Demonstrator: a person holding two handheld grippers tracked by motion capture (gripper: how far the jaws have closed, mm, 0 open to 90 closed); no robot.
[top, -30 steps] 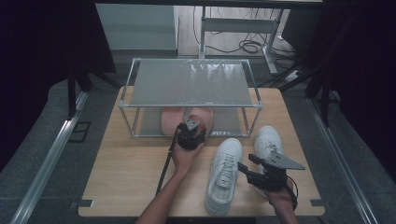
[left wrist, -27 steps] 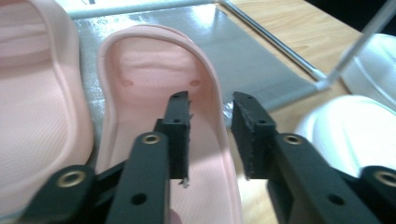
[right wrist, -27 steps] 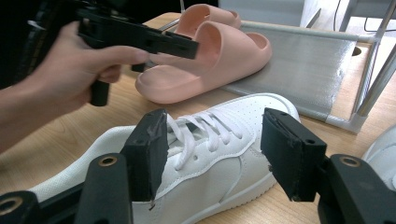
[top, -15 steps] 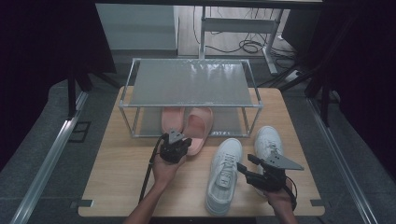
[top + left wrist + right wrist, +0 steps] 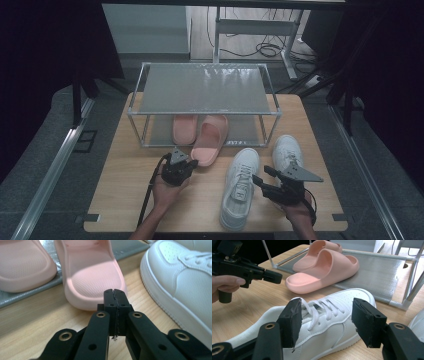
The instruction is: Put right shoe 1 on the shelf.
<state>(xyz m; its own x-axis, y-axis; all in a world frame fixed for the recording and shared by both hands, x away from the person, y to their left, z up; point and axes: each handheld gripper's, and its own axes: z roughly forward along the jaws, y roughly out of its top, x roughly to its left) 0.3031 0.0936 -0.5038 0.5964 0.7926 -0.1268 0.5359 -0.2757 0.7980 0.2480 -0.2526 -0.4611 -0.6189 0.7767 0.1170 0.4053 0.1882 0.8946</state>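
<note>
Rack's top shelf [image 5: 205,87] covers the heel ends of both pink slippers [image 5: 210,140] in the high view. Left gripper view: slippers cut off at the top edge, white sneaker [image 5: 180,282] cut at top and right. Right gripper view: second sneaker [image 5: 418,325] reduced to a sliver at the right edge; near sneaker's [image 5: 324,322] heel end hidden behind the jaws.

Wooden table [image 5: 125,200] carries a rack [image 5: 205,90], pink slippers [image 5: 210,142], white sneakers [image 5: 240,187].
</note>
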